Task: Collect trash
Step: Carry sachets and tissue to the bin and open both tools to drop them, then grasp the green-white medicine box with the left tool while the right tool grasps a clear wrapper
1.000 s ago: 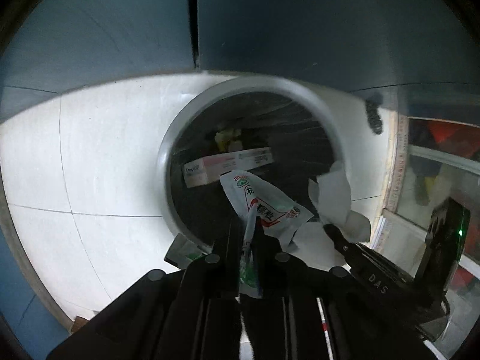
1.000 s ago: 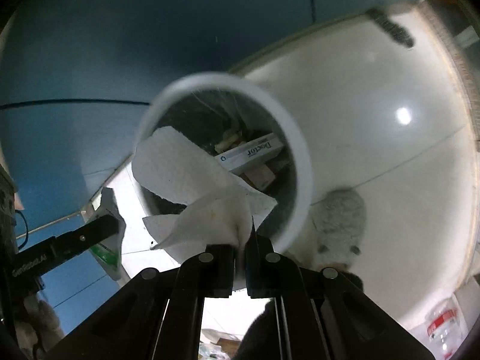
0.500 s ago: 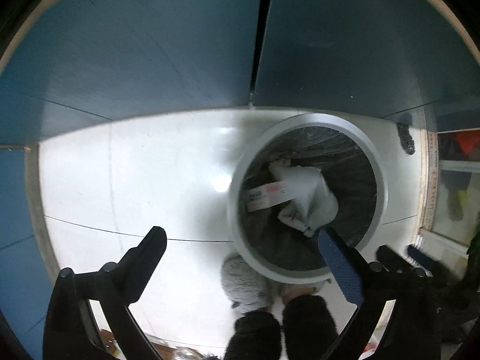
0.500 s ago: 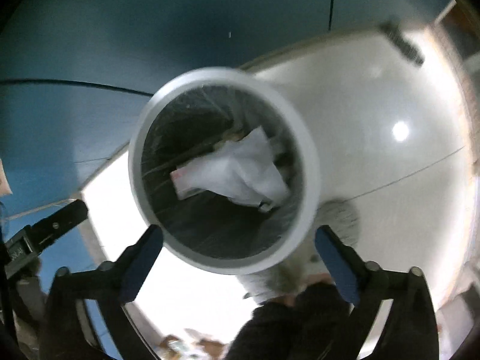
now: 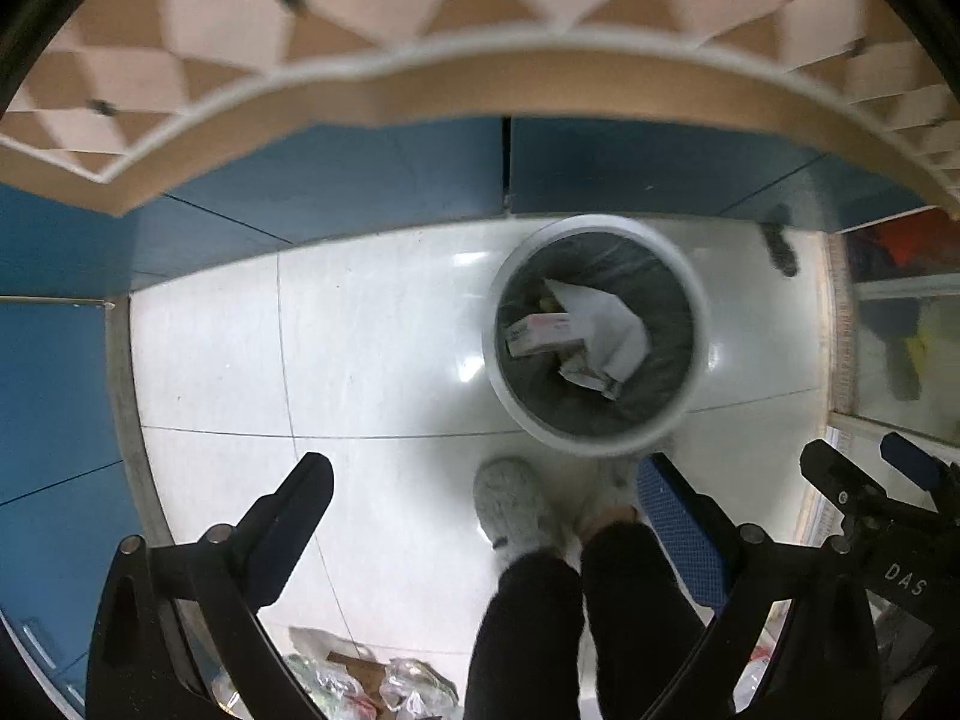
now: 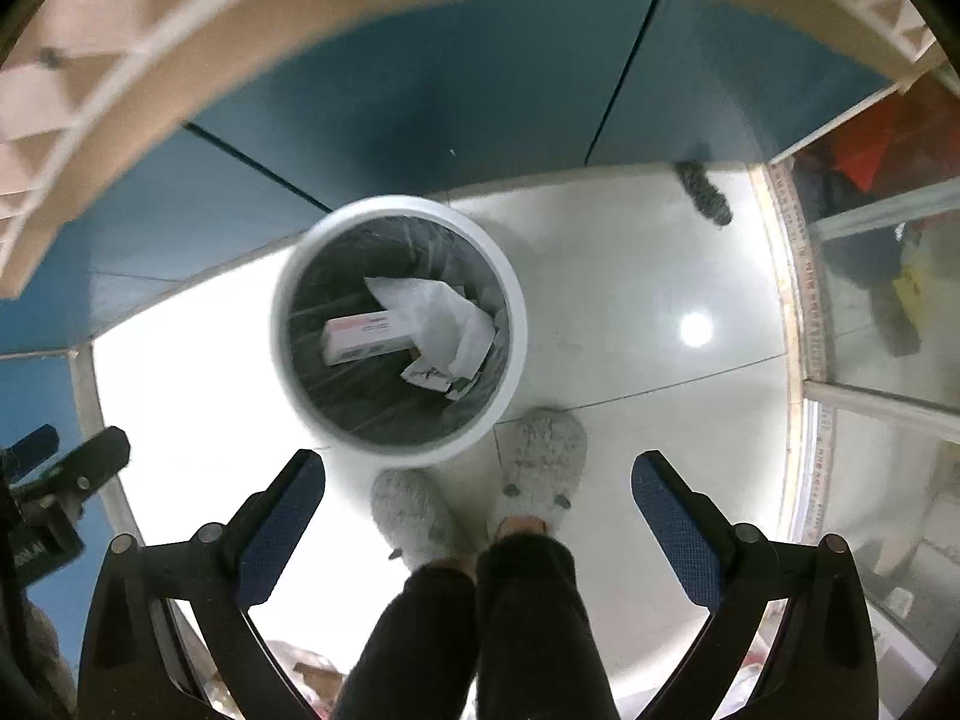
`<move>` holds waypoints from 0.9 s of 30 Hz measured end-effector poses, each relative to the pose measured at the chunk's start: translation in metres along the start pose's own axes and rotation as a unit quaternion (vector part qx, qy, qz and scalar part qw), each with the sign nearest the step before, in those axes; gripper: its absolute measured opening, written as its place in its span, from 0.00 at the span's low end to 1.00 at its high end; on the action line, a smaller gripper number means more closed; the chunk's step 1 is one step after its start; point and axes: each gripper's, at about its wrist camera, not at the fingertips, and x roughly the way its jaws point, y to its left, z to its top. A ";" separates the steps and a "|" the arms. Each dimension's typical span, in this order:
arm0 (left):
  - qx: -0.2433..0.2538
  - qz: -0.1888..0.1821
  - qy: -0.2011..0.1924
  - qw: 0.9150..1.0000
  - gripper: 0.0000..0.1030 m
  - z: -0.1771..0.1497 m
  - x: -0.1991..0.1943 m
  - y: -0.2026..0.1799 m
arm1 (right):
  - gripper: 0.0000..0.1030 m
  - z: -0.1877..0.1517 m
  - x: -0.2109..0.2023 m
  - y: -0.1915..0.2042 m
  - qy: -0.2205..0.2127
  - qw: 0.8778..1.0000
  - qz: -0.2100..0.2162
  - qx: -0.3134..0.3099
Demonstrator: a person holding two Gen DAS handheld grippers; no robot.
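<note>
Left gripper [image 5: 483,495]: jaws spread wide, nothing held. Right gripper [image 6: 478,489]: jaws spread wide, nothing held. Below and ahead of both stands the round white waste bin [image 6: 300,402]; inside lie a crumpled white paper towel [image 6: 441,315], a pink-white carton [image 6: 360,336] and a printed wrapper [image 6: 429,375].

Open air above the bin [image 6: 336,420]; slippers [image 6: 540,468] crowd its near side, blue wall [image 6: 420,120] behind.
</note>
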 end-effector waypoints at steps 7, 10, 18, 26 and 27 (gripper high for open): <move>-0.007 -0.019 -0.019 1.000 1.00 -0.027 -0.108 -0.005 | 1.00 -0.023 -0.138 0.007 -0.025 0.999 0.001 -0.023; -0.005 -0.027 -0.028 0.999 1.00 -0.038 -0.151 -0.005 | 1.00 -0.033 -0.194 0.005 -0.038 0.999 0.007 -0.019; 0.001 -0.044 -0.070 0.997 1.00 -0.060 -0.253 0.000 | 1.00 -0.064 -0.319 0.004 -0.069 0.997 0.023 -0.027; -0.001 -0.040 -0.148 0.988 1.00 -0.061 -0.327 0.015 | 1.00 -0.073 -0.404 0.009 -0.109 0.992 0.057 -0.020; 0.000 -0.035 -0.161 0.986 1.00 -0.057 -0.335 0.016 | 1.00 -0.071 -0.412 0.009 -0.115 0.991 0.065 -0.015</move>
